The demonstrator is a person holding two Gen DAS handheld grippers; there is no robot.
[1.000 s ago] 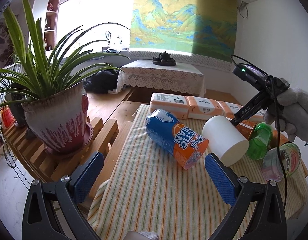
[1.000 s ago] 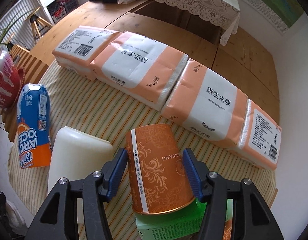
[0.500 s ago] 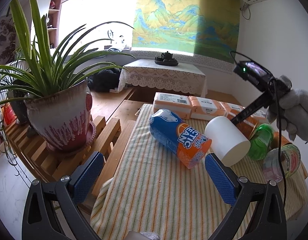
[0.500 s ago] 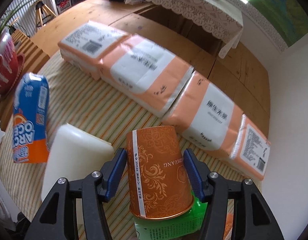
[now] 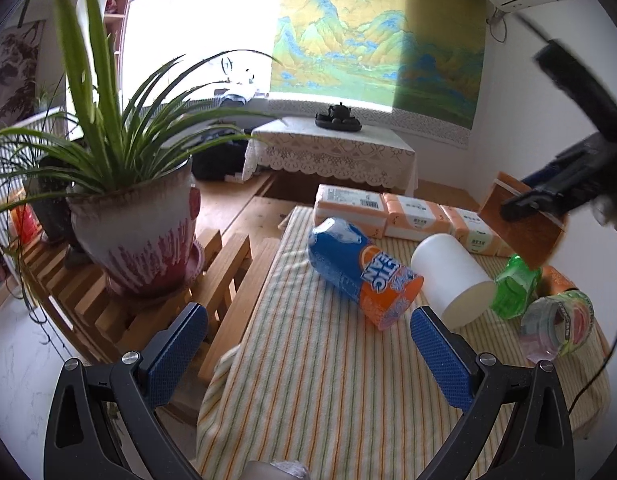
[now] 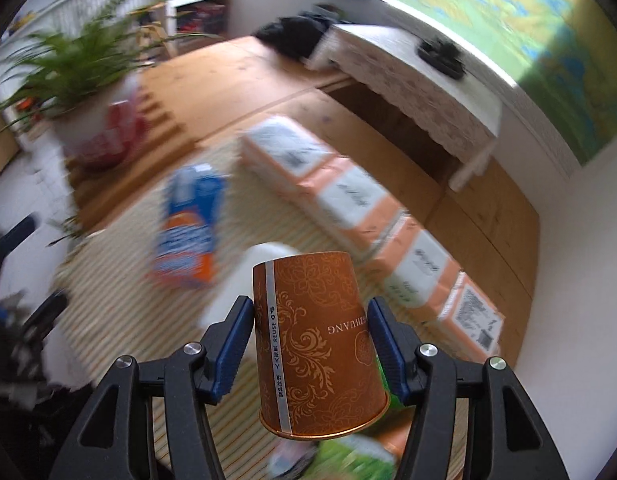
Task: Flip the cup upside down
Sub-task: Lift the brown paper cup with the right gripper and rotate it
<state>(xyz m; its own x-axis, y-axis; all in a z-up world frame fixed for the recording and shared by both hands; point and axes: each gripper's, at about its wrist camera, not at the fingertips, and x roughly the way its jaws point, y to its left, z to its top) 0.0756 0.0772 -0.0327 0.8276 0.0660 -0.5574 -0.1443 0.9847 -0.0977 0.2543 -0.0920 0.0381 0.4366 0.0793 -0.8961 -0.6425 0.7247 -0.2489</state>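
Bench [image 5: 328,400] with a striped cloth takes most of my left view. Row of orange-and-white tissue packs [image 5: 412,218] along its far edge. Blue-and-orange lying carton [image 5: 360,268] sits beside a white plastic cylinder on its side [image 5: 448,280]; green plastic cup [image 5: 512,286] lies past that. My left tongs [image 5: 308,356] hang low over the near edge, pads wide apart, nothing between. My right tongs [image 6: 310,344] are lifted off the bench, angled down, clamped on the brown patterned paper cup [image 6: 316,340]: cup in the air, base pointing away, rim toward the camera.
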